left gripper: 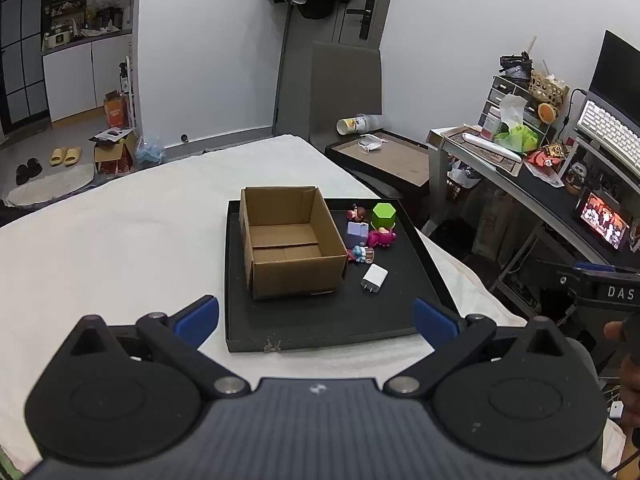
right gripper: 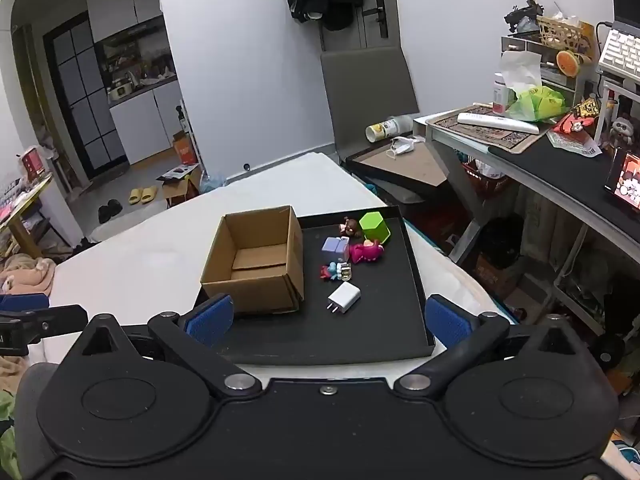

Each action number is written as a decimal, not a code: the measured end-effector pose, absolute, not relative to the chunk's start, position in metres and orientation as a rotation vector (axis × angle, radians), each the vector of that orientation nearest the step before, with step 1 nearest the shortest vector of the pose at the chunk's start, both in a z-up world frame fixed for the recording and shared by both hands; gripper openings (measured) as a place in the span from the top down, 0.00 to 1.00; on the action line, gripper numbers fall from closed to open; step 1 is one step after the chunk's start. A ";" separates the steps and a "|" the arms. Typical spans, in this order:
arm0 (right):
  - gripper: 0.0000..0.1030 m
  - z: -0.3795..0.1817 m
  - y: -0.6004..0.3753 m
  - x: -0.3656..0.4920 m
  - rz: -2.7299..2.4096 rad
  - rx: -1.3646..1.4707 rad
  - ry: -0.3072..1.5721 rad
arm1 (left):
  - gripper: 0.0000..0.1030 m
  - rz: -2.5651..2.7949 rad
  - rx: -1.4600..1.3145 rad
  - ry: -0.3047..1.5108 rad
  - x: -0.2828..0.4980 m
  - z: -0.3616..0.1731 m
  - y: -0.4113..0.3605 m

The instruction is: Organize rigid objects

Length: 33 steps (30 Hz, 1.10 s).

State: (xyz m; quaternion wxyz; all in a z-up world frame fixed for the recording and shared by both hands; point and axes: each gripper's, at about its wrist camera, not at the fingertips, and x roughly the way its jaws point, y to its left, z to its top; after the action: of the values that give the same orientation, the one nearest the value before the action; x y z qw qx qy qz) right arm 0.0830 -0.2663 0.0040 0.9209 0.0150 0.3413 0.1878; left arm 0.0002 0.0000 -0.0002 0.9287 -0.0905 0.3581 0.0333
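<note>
An open empty cardboard box (left gripper: 288, 240) (right gripper: 256, 260) stands on the left part of a black tray (left gripper: 320, 320) (right gripper: 360, 340). To its right on the tray lie a white charger plug (left gripper: 375, 277) (right gripper: 345, 295), a green hexagonal cup (left gripper: 384, 216) (right gripper: 375, 225), a lilac block (left gripper: 357, 233) (right gripper: 335, 248), a magenta toy (left gripper: 382, 237) (right gripper: 366, 252), a brown figurine (left gripper: 358, 213) (right gripper: 351, 227) and a small blue figure (left gripper: 362, 255) (right gripper: 336, 271). My left gripper (left gripper: 316, 320) and right gripper (right gripper: 328, 320) are both open and empty, above the tray's near edge.
The tray lies on a white cloth-covered table (left gripper: 120, 240) (right gripper: 140, 260). A cluttered desk (left gripper: 540, 184) (right gripper: 560, 160) stands to the right. A grey chair (left gripper: 346, 88) (right gripper: 366, 80) and a low brown stand (left gripper: 388, 160) are behind the table.
</note>
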 end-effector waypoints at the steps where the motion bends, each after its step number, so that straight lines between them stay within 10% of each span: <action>1: 0.00 0.004 -0.267 0.083 0.380 0.031 0.700 | 0.00 0.066 -0.185 0.737 0.001 -0.001 0.000; 33: 0.00 0.010 -0.270 0.073 0.343 0.020 0.725 | 0.00 0.045 -0.192 0.709 -0.006 0.001 -0.008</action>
State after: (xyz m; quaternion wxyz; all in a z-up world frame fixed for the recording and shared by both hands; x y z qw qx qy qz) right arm 0.0727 -0.2700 0.0104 0.9206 0.0096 0.3528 0.1671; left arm -0.0059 -0.0076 0.0009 0.9331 -0.0941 0.3464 0.0221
